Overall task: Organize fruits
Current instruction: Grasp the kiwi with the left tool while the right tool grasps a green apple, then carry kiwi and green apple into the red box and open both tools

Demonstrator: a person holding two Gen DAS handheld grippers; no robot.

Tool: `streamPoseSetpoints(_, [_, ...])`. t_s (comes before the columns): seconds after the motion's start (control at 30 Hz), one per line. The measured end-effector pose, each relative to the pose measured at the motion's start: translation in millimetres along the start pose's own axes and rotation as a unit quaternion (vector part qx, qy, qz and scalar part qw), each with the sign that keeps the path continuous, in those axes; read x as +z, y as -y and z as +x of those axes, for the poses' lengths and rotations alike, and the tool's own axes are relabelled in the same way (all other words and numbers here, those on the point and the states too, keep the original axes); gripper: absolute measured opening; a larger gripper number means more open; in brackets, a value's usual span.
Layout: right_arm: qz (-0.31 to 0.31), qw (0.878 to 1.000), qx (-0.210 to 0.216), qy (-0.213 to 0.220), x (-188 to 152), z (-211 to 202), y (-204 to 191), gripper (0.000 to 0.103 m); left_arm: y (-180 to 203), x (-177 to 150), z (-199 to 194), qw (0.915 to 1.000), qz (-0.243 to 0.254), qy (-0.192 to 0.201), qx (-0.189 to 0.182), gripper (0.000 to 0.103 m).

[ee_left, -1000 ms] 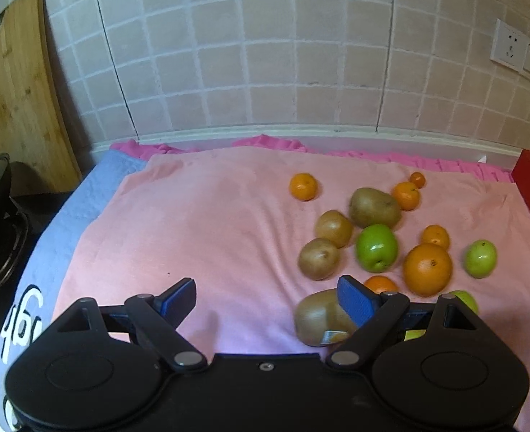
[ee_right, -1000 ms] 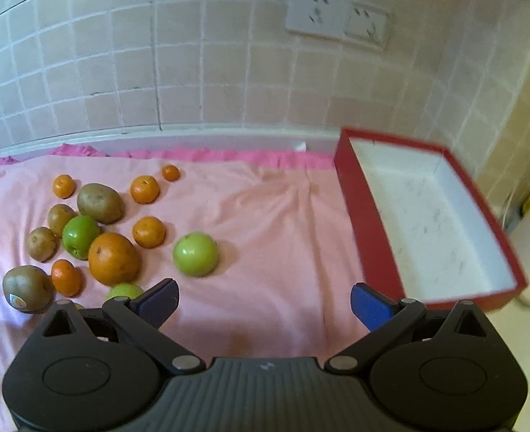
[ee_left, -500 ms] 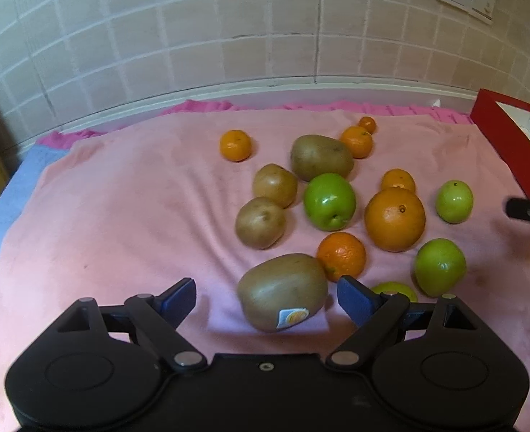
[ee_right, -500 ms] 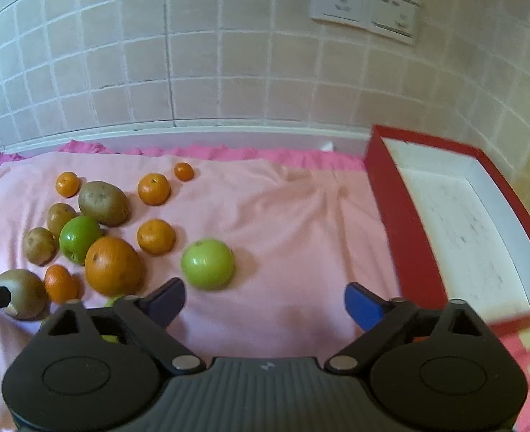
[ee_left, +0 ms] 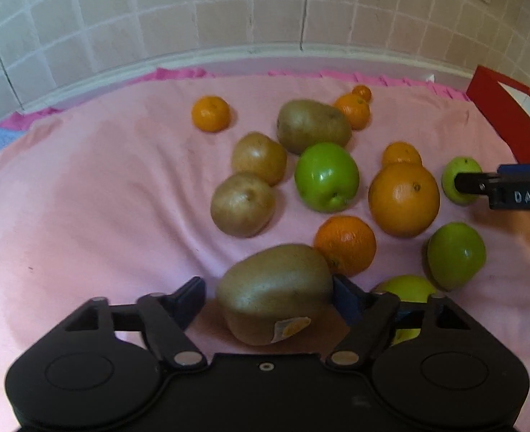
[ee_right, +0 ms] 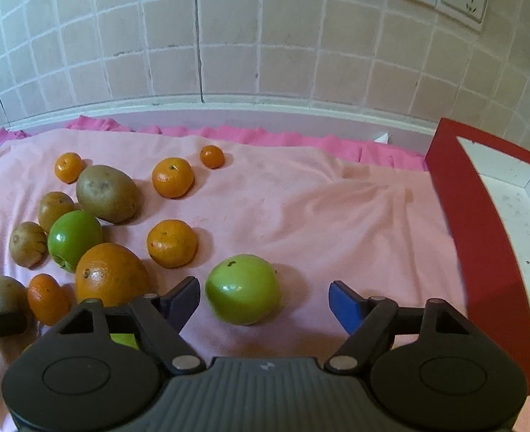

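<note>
Fruits lie scattered on the pink cloth — left gripper closing around the lower-centre kiwi, right gripper closing around a green apple, neither yet clamped — both should centre before squeezing.

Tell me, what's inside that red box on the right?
The red box shows only a bare white bottom with a few dark specks; no fruit lies in the part on view. Its near corner and far right side fall outside the picture, so those stay unknown.

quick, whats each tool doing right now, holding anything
Left tool: closing around the stickered kiwi, not yet gripped.
Right tool: closing around a green apple, gaps on both sides.
</note>
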State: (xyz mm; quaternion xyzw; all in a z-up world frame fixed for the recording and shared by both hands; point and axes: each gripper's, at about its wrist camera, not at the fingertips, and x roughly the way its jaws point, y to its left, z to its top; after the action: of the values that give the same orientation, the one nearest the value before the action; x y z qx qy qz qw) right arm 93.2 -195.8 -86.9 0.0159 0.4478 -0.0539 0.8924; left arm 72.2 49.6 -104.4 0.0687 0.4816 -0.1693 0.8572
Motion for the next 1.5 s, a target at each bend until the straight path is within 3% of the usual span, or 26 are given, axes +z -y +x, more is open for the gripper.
streamPoseSetpoints(0.1, [0.009,1.000,0.010,-0.004,1,5,1,0.074,0,-1,3,1.0000,-0.002,-0.001,-0.005,0.081])
streamPoseSetpoints(0.3, [0.020,0.999,0.024,-0.012,3,13,-3,0.066,-1,0,2,0.9999,0.004,0.002,-0.010,0.080])
streamPoseSetpoints(0.37, [0.029,0.999,0.027,-0.016,4,17,-3,0.058,-2,0,1,0.9999,0.004,0.003,-0.012,0.080])
streamPoseSetpoints(0.43, [0.057,0.998,0.016,0.001,4,19,-2,0.051,-3,-1,-1,0.9999,0.006,0.005,-0.009,0.079])
streamPoseSetpoints(0.53, [0.060,0.998,0.010,0.005,4,15,-4,0.051,-5,-1,-7,0.9999,0.006,0.013,-0.005,0.079])
streamPoseSetpoints(0.9, [0.077,0.993,-0.029,0.080,13,-63,3,0.051,-4,31,-61,0.9944,0.044,0.093,-0.025,0.079])
streamPoseSetpoints(1.03, [0.089,0.987,-0.064,0.120,16,-115,30,0.051,10,64,-88,0.9874,0.080,0.132,-0.034,0.079])
streamPoseSetpoints(1.23, [0.112,0.967,-0.155,0.165,2,-182,101,0.051,60,126,-131,0.9680,0.142,0.204,-0.037,0.079])
streamPoseSetpoints(1.37, [0.169,0.955,-0.181,0.161,-17,-206,161,0.051,104,171,-144,0.9579,0.153,0.234,-0.066,0.079])
streamPoseSetpoints(1.5, [0.207,0.952,-0.179,0.139,-44,-221,210,0.051,150,210,-139,0.9487,0.171,0.254,-0.080,0.079])
